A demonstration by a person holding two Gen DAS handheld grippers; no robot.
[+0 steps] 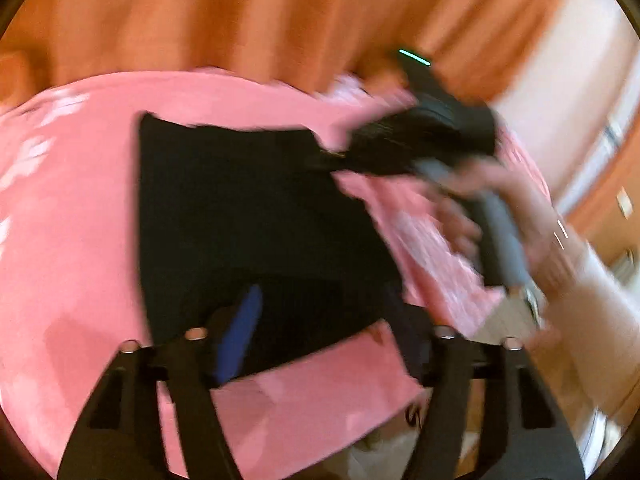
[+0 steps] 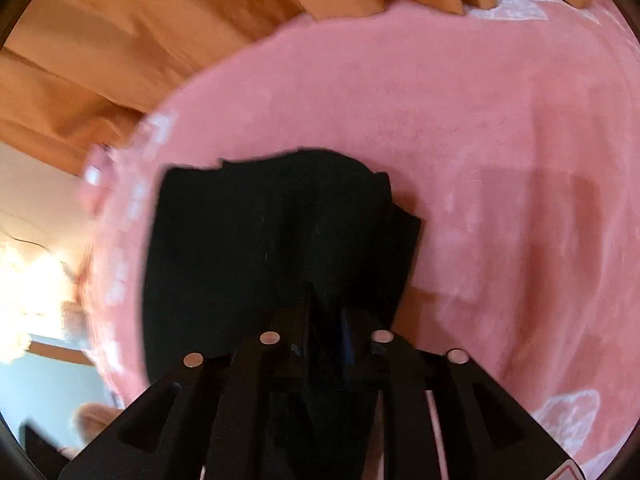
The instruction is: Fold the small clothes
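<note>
A small black garment (image 1: 240,208) lies on the pink blanket (image 1: 72,208). My left gripper (image 1: 316,312) is at its near edge with jaws apart; a blue pad (image 1: 240,328) shows on the left finger. In the left wrist view my right gripper (image 1: 360,152) is at the garment's far right corner, held by a hand (image 1: 520,216), and lifts that corner. In the right wrist view the garment (image 2: 260,248) hangs bunched from my right gripper (image 2: 324,312), whose jaws are closed on the cloth. Both views are blurred.
Orange curtains (image 1: 240,12) hang behind the bed, also in the right wrist view (image 2: 140,40). The pink blanket (image 2: 500,160) has white patterns. A pale wall (image 1: 568,80) and wooden furniture (image 1: 608,208) are to the right.
</note>
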